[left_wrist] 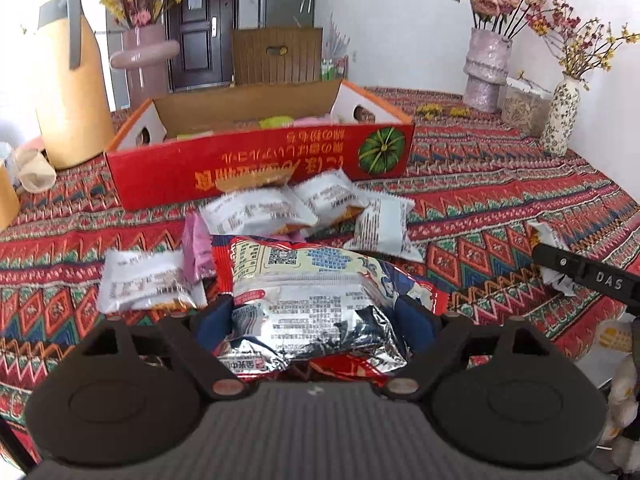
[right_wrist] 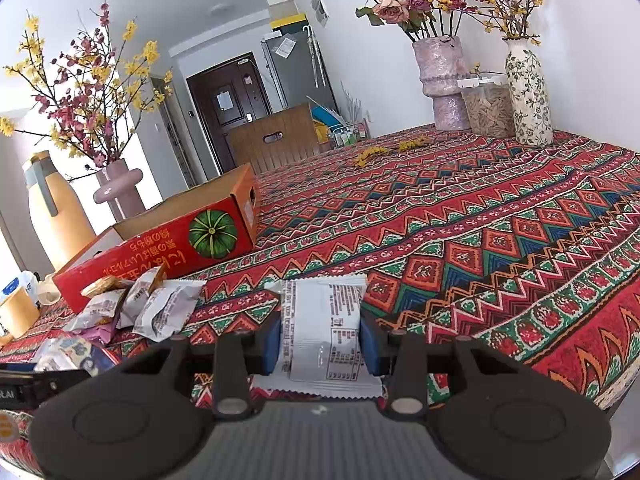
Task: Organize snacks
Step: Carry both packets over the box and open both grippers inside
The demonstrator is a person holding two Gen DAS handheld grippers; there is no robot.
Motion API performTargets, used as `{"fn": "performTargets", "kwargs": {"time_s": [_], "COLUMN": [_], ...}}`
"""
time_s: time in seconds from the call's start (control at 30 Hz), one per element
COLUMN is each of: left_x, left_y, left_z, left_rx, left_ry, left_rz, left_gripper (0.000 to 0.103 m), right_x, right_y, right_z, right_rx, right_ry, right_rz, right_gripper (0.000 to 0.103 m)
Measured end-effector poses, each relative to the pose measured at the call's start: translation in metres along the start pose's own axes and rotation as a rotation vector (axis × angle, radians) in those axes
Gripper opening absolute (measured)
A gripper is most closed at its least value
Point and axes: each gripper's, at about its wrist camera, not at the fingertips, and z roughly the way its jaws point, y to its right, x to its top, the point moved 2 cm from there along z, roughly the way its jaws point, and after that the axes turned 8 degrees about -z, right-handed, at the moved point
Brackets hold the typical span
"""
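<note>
My left gripper (left_wrist: 314, 320) is shut on a large red and silver snack bag (left_wrist: 312, 280), its blue pads (left_wrist: 212, 322) pressing on both sides. Behind it several small white snack packets (left_wrist: 256, 210) and a pink one (left_wrist: 196, 248) lie loose on the patterned tablecloth (left_wrist: 500, 200). An open red cardboard box (left_wrist: 260, 160) with a green pumpkin print stands beyond them, with some packets inside. My right gripper (right_wrist: 322, 340) is shut on a white snack packet (right_wrist: 324, 312) just above the cloth, to the right of the pile (right_wrist: 152, 304) and the box (right_wrist: 168, 248).
A tan thermos jug (left_wrist: 68, 80) and a pink vase (left_wrist: 144, 56) stand left of the box. A glittery vase (left_wrist: 486, 64), a jar of seeds (left_wrist: 520, 108) and a floral vase (left_wrist: 562, 116) line the far right. The table edge (left_wrist: 592, 344) runs close on the right.
</note>
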Motion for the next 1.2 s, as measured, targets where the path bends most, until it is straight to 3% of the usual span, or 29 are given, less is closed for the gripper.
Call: {"fn": "performTargets", "kwargs": {"time_s": [0.43, 0.83, 1.2], "left_x": [0.027, 0.08, 0.124], "left_y": [-0.006, -0.022, -0.04], "left_z": [-0.016, -0.013, 0.01], "left_rx": [-0.008, 0.014, 0.037], "left_ry": [0.118, 0.237, 0.293], "left_rz": [-0.011, -0.05, -0.099], "left_gripper": [0.087, 0.086, 0.085], "right_x": [0.016, 0.066, 0.112], "right_y": [-0.025, -0.069, -0.1], "right_z": [0.0, 0.021, 0.059], "right_rx": [0.041, 0.123, 0.178], "right_ry": [0.03, 0.113, 0.162], "right_rz": [-0.068, -0.14, -0.182], "right_gripper": [0.039, 0.039, 0.039]}}
